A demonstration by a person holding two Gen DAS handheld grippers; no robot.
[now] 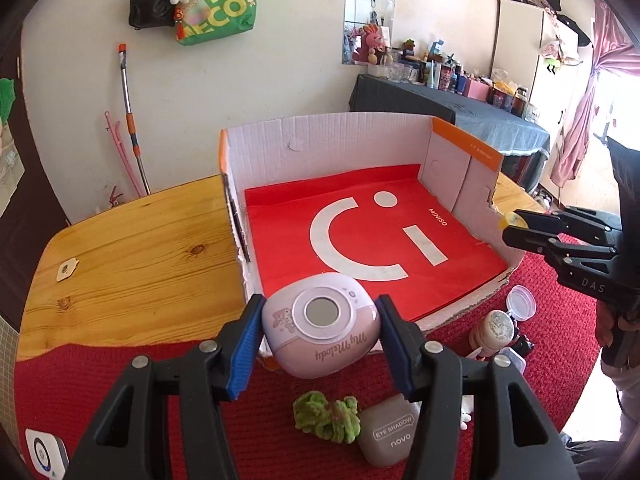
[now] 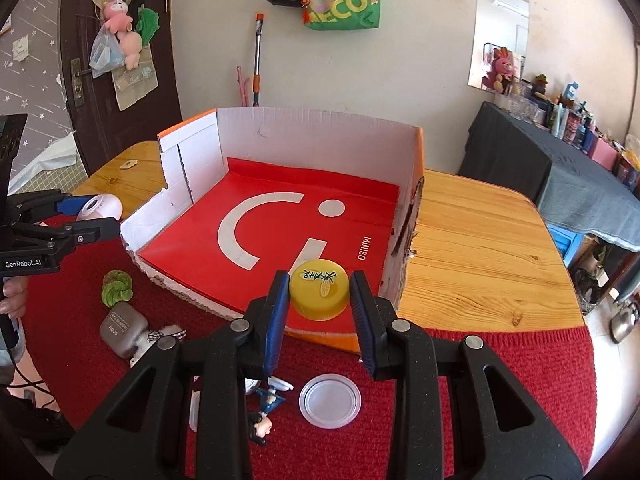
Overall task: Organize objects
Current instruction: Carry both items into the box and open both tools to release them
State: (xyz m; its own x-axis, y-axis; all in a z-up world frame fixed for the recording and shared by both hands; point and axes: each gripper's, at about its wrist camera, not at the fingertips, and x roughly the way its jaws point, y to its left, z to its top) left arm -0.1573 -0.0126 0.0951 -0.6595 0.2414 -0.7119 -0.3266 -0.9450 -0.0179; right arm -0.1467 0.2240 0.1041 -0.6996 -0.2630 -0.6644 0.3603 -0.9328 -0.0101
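A: Red cloth (image 1: 100, 392) over a wooden table (image 1: 132, 248); in the left wrist view, low centre, the left gripper (image 1: 318, 340) clasps a pink case (image 1: 320, 330) before the cut-open box (image 1: 360, 148).

B: Right wrist view, lower centre: the right gripper (image 2: 320, 294) clamps a yellow lid (image 2: 319, 294) over the box's red floor (image 2: 280, 216).

A: Carrying step, I'd say. Next: lower both inside, then release.

Your left gripper (image 1: 320, 334) grips the pink case (image 1: 320, 336) at the box's (image 1: 320, 136) open near edge. Your right gripper (image 1: 510, 224), right of the box, pinches a yellow disc (image 1: 509, 221). A green tuft (image 1: 326, 418) and grey compact (image 1: 390, 436) lie before the box.
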